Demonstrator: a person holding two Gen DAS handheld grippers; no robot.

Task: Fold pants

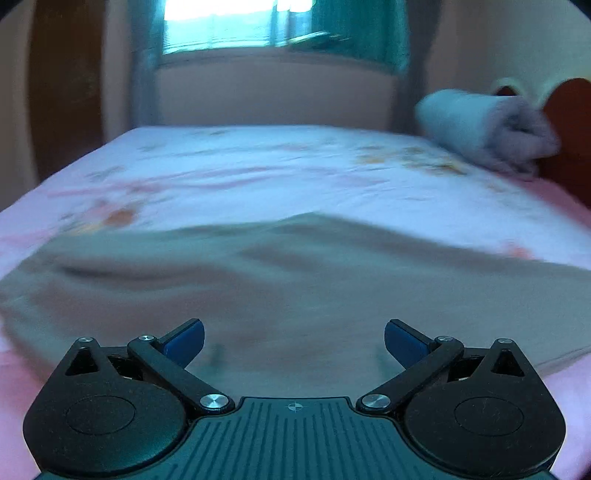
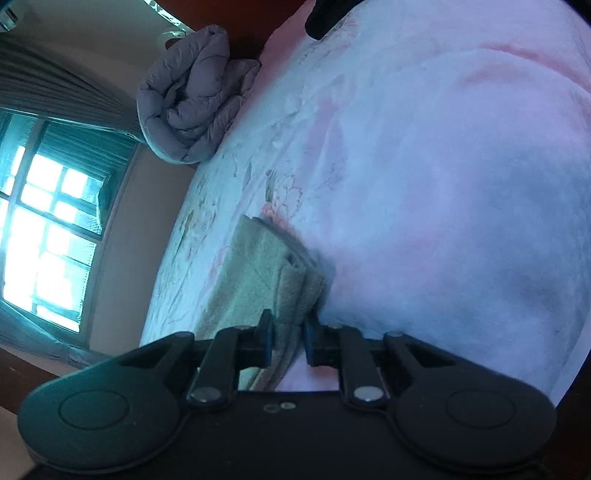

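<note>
The beige pants (image 1: 295, 280) lie spread across the near part of the bed in the blurred left wrist view. My left gripper (image 1: 294, 341) is open and empty just above their near edge, blue pads wide apart. In the right wrist view, which is rolled sideways, my right gripper (image 2: 288, 341) is shut on a folded, layered edge of the pants (image 2: 266, 277), which stretch away from the fingers over the sheet.
The bed carries a pink and white flowered sheet (image 1: 258, 173). A rolled grey quilt (image 1: 487, 129) lies at the far right by the red-brown headboard (image 1: 569, 125); it also shows in the right wrist view (image 2: 192, 99). A curtained window (image 1: 280, 26) is behind the bed.
</note>
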